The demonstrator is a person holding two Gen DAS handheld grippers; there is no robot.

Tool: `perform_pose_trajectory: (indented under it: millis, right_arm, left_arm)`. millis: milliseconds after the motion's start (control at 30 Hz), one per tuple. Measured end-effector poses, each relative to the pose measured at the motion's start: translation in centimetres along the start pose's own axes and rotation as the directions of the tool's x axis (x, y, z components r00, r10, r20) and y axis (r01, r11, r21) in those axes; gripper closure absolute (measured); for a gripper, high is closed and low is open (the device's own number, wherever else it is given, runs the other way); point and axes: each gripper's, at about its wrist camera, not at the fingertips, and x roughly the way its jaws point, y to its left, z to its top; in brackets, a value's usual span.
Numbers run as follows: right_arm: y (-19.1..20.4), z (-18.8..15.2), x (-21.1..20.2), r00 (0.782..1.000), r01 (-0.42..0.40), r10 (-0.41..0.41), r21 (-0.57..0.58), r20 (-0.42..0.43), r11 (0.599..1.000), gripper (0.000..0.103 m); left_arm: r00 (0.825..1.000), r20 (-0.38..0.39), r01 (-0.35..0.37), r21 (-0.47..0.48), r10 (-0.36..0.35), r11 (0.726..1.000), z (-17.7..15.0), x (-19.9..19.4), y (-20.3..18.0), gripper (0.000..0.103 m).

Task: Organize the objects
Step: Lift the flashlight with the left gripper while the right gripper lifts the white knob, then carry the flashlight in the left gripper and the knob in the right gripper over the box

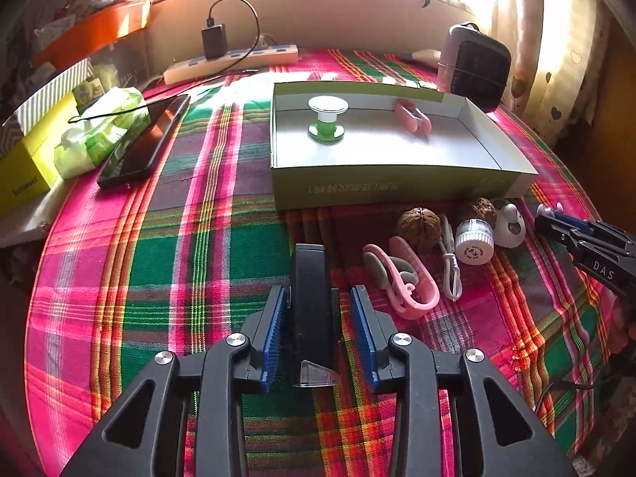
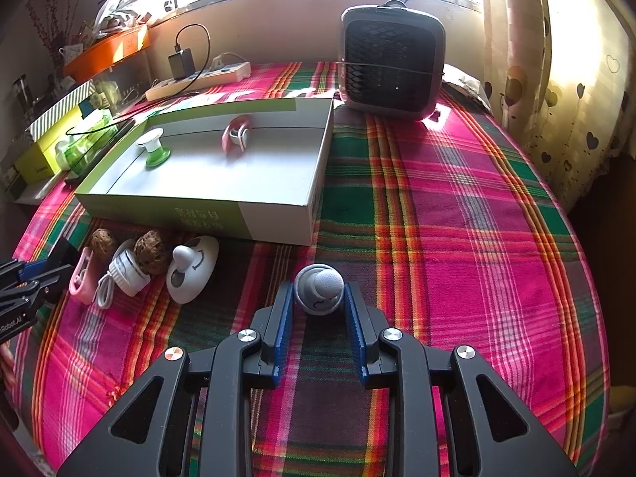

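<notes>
A shallow green and white box (image 1: 381, 189) (image 2: 278, 222) lies on the plaid cloth and holds a green and white spool (image 1: 328, 121) (image 2: 153, 147) and a pink clip (image 1: 413, 116) (image 2: 236, 133). My left gripper (image 1: 318, 302) has its jaws around a black oblong object (image 1: 311, 298), with small gaps at both pads. My right gripper (image 2: 319, 298) is shut on a small white and grey round gadget (image 2: 320, 290). In front of the box lie a pink clip (image 1: 401, 278), two walnuts (image 1: 419, 228), a white cable (image 1: 451, 266), a white cap (image 1: 474, 242) and a white egg-shaped gadget (image 2: 192, 268).
A grey desk fan (image 2: 391, 67) stands at the back right. A power strip (image 1: 230, 63) with a black charger lies along the back wall. A black phone (image 1: 143, 143), tissue pack and yellow box sit at the left. The table edge curves at right.
</notes>
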Motion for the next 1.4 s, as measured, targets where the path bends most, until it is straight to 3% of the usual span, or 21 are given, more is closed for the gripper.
perform_pose_trajectory:
  millis: [233,333,1000,1400]
  right_arm:
    - [0.1,0.0,0.0,1.0,-0.003,0.003,-0.002,-0.001,1.0,0.076]
    - [0.1,0.0,0.0,1.0,-0.003,0.003,-0.002,-0.001,1.0,0.076]
    - [0.3,0.0,-0.5,1.0,-0.001,0.001,-0.007,0.008,1.0,0.076]
    - [0.5,1.4,-1.5,0.999,-0.017,0.017,-0.019,0.037,1.0,0.076]
  left_arm:
    - [1.0,0.01,-0.004,-0.017,0.004,1.0,-0.2,-0.2,0.2,0.074]
    - [1.0,0.011,-0.018,-0.016,0.018,1.0,-0.2,-0.2,0.2,0.082]
    - [0.999,0.036,-0.009,-0.006,0.01,1.0,0.5,-0.8,-0.1,0.082]
    - [0.996,0.075,0.045,0.017,-0.046,0.999,2.5,-1.7,-1.1,0.082]
